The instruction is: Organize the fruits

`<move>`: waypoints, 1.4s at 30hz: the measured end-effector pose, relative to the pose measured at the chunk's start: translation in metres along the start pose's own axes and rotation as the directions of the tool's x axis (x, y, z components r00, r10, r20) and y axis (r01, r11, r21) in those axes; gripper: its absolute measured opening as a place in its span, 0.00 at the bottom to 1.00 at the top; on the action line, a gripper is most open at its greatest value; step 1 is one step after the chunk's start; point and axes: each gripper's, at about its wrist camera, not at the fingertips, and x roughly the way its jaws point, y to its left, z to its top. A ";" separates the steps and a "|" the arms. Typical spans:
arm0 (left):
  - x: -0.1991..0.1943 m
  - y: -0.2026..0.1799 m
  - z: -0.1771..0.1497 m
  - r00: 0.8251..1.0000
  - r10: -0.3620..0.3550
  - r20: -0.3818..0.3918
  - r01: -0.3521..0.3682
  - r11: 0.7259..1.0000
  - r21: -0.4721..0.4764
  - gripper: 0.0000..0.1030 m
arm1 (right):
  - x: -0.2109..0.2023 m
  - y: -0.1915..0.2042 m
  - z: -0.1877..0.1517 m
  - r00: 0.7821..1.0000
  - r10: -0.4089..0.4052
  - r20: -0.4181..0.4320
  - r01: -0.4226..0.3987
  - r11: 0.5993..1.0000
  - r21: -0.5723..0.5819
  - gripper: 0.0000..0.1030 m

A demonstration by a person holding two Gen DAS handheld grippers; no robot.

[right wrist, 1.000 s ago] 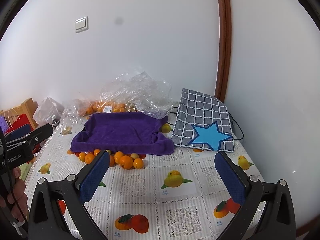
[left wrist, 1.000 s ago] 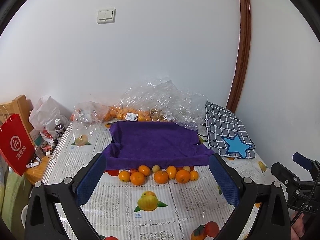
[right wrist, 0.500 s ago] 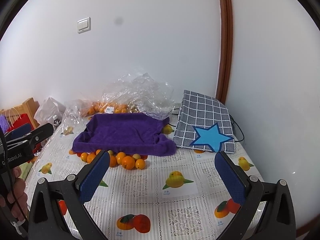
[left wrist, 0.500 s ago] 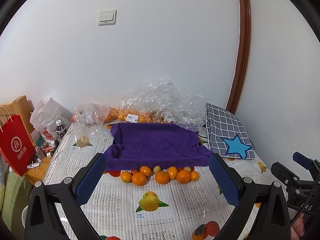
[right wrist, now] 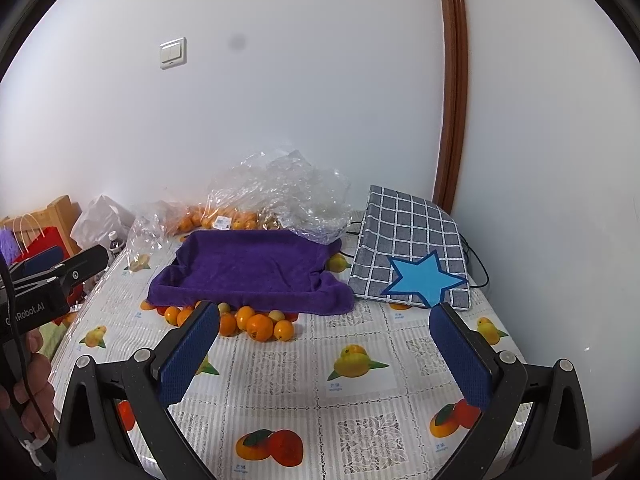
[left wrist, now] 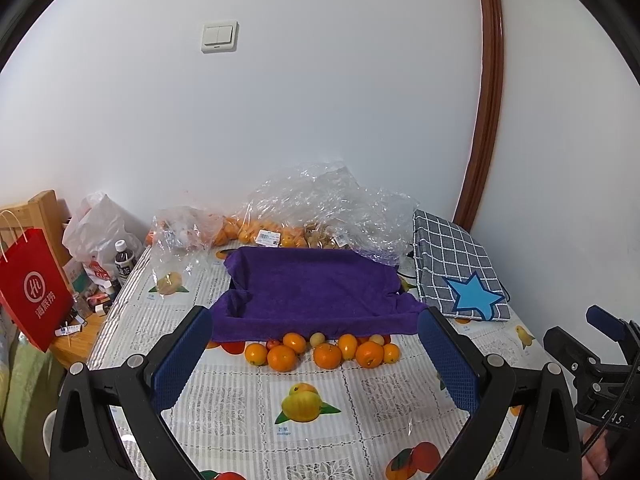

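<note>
Behind, purple towel, plastic bags, checked cushion beside oranges.

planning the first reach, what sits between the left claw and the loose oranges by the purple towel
Only bare fruit-print tablecloth: in the left wrist view nothing stands between the open left claw and the loose oranges lined along the purple towel front edge.

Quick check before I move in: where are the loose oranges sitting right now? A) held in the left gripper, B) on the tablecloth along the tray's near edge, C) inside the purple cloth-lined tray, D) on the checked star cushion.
B: the loose oranges lie on the tablecloth against the near edge of the purple tray, and both grippers are open and empty.
</note>
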 end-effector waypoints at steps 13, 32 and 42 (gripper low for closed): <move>0.000 0.001 0.001 1.000 0.010 0.000 -0.010 1.000 0.007 1.00 | 0.001 0.002 -0.002 1.000 -0.007 0.002 0.007 1.000 -0.003 1.00; 0.009 0.010 -0.005 1.000 0.016 -0.006 -0.016 1.000 -0.002 1.00 | 0.012 0.002 -0.011 0.998 0.057 -0.024 -0.057 0.998 0.008 1.00; 0.053 0.040 -0.026 0.996 0.047 -0.080 -0.051 0.998 -0.049 1.00 | 0.046 -0.001 -0.027 0.994 0.095 -0.060 -0.093 0.995 0.030 1.00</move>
